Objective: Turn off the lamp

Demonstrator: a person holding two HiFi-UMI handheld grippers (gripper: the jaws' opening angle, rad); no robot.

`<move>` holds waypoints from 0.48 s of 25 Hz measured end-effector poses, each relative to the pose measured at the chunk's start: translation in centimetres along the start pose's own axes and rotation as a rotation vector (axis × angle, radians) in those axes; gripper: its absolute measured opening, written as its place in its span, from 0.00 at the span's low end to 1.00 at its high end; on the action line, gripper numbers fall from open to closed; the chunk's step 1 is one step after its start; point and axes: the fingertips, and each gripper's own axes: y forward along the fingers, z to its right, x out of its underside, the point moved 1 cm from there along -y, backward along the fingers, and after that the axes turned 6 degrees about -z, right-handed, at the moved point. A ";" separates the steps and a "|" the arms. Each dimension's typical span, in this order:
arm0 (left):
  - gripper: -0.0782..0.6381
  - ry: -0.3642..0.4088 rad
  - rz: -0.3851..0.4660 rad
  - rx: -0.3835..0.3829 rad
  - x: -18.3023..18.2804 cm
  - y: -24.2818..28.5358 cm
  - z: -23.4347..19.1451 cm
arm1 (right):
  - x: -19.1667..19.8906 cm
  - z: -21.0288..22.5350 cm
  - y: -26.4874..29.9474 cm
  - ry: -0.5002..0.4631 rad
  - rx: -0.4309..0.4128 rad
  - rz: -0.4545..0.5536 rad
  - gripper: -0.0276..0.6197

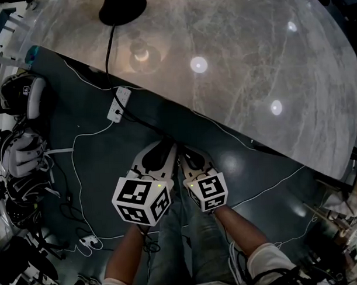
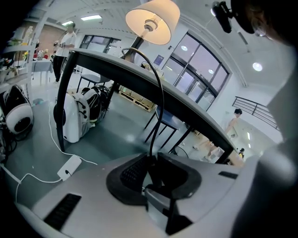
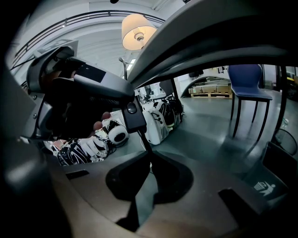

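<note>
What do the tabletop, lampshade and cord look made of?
Tabletop: probably polished marble or a marble-look slab, veined and mirroring lights.
Lampshade: pale fabric or paper, since light glows through it.
Cord: black rubber or plastic sheath that bends loosely.

The lamp (image 1: 122, 7) stands on the table (image 1: 251, 60) ahead of you, toward its left end. Its cord (image 1: 108, 54) runs from the base toward you, over the near table edge and down, with the switch (image 3: 133, 114) hanging on it below that edge. On the floor (image 1: 97, 165) just in front of the edge a power strip (image 1: 119, 104) lies beside the cord, and helmets (image 1: 22, 95) lie further to your left.
</note>
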 end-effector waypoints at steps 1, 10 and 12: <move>0.22 -0.010 0.003 0.008 0.0 0.0 0.0 | 0.0 0.0 0.0 0.001 -0.001 0.000 0.06; 0.21 0.029 0.019 0.067 -0.4 0.0 0.6 | -0.4 0.2 0.1 0.004 -0.003 0.021 0.06; 0.21 0.038 0.017 0.069 -0.4 0.1 0.5 | -0.4 0.2 0.1 0.000 0.001 0.019 0.06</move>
